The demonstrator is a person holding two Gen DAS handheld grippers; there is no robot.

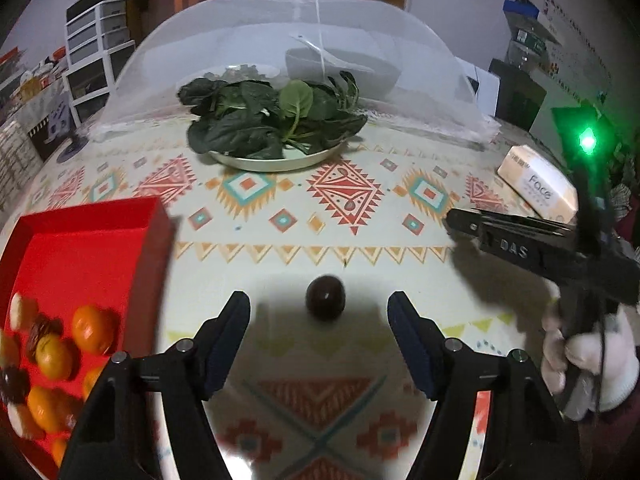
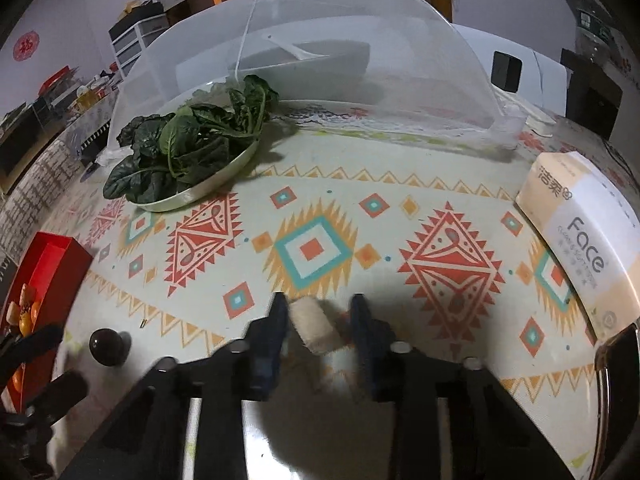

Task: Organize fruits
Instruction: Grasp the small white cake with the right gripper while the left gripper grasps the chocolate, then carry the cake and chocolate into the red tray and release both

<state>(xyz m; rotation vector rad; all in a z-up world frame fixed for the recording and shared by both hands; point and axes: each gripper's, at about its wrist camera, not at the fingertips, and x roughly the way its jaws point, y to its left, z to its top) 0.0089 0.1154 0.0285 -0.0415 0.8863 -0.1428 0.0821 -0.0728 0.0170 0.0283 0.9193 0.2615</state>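
L gripper (image 1: 319, 314): jaws standing wide, dark round fruit (image 1: 325, 298) lying between, untouched. R gripper (image 2: 320, 322): jaws narrow, pinching pale cylindrical piece (image 2: 314, 326).

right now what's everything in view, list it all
dark fruit: one, dark brown, on the tablecloth between the left claw's open fingers
pale roll: one, cream, between the right claw's fingers
red tray: one, left side, holding orange, brown and pale fruit
plate of greens: one, dark leaves on a pale plate, middle back
mesh food cover: one, white, behind the plate
tissue pack: one, cream, right edge
drawer unit: one, white, back left
left claw: open
right claw: narrow, grip unclear
gloved hand: one, white
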